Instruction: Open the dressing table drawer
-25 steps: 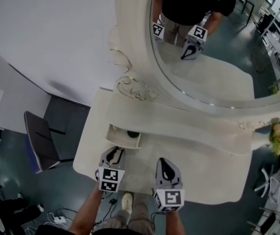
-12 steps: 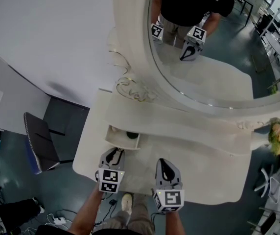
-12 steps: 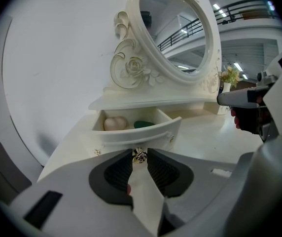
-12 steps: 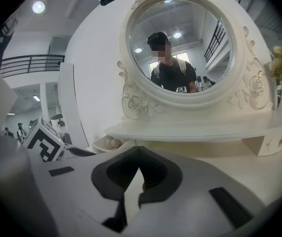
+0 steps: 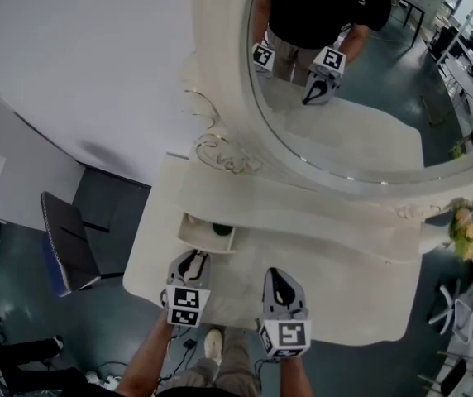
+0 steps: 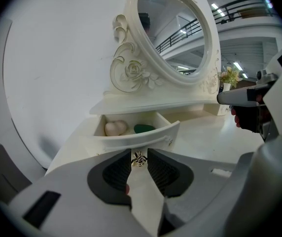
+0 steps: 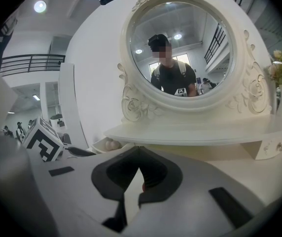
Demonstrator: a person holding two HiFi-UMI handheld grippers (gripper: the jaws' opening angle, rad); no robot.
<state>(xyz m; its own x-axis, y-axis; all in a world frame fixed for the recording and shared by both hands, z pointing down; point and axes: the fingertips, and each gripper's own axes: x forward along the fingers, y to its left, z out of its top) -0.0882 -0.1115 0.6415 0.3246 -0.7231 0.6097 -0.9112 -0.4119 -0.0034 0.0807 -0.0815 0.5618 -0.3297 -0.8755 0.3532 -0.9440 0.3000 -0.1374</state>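
Evidently nearly done. Mirror (image 5: 344, 81) backs the worktop (image 5: 360, 296). At its left end the drawer (image 6: 136, 139) stands pulled out, contents showing. Left claw (image 5: 191, 265) is lined up on the drawer front, jaws parted, because the pull goes through the gold knob (image 6: 139, 159) between its tips; contact unclear. Right claw (image 7: 139, 149) is closed and empty, parked clear.

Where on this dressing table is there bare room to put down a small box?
The tabletop is bare between the right gripper and the flowers. Crowded: the open drawer holds two things, with the left gripper before it.
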